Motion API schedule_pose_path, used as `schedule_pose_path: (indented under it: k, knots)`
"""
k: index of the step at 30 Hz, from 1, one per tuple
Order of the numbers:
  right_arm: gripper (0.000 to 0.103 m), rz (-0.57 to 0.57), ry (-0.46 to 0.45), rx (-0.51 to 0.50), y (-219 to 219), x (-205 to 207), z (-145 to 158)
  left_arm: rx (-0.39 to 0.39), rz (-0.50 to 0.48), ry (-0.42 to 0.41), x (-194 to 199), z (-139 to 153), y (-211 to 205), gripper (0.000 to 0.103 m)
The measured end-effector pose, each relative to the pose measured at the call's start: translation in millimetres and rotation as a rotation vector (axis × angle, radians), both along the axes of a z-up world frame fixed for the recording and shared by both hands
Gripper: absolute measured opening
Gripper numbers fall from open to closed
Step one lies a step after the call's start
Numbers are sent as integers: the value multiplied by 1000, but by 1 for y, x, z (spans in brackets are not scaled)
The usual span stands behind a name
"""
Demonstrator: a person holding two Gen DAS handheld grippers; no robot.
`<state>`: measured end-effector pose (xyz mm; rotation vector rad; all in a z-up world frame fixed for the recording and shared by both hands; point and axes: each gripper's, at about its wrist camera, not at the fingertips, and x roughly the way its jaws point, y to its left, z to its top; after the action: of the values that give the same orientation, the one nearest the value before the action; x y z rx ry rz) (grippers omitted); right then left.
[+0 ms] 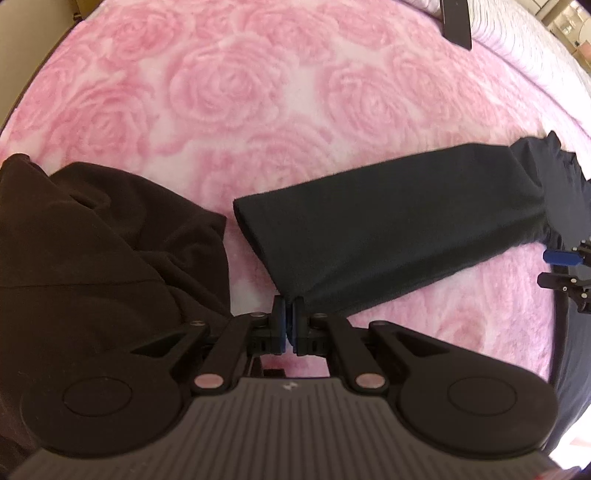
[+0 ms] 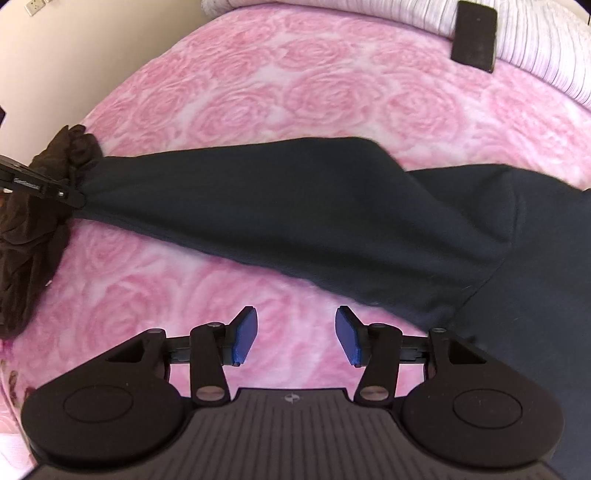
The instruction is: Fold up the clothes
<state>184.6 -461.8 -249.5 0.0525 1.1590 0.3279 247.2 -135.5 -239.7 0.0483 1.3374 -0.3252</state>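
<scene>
Pink blanket showing a rose pattern, darker pink on pale. Black garment lying on it; brown garment beside. Left gripper and right gripper black, pads showing blue. Pillow wearing white-and-purple stripes; dark rectangle looking black.

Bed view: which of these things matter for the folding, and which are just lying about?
In the job:
- black sleeve, pinched at its cuff corner by left gripper
- right gripper, open, holding nothing
- brown garment, heaped nearby

Lying about:
- dark flat object by striped pillow
- pink rose blanket
</scene>
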Motion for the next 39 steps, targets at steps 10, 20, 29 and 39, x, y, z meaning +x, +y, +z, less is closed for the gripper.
schedule_pose_path:
  k: [10, 20, 29, 39]
  knots:
    - [56, -85, -10, -3, -12, -30, 23, 53, -5, -33, -27, 25, 12, 1]
    - [58, -365, -10, -17, -65, -113, 59, -5, -77, -93, -55, 66, -41, 5]
    - [71, -582, -44, -28, -154, -213, 102, -54, -214, -138, -114, 106, -163, 33]
    - [88, -687, -39, -13, -268, -327, 147, -73, -231, -184, -225, 167, -292, 87]
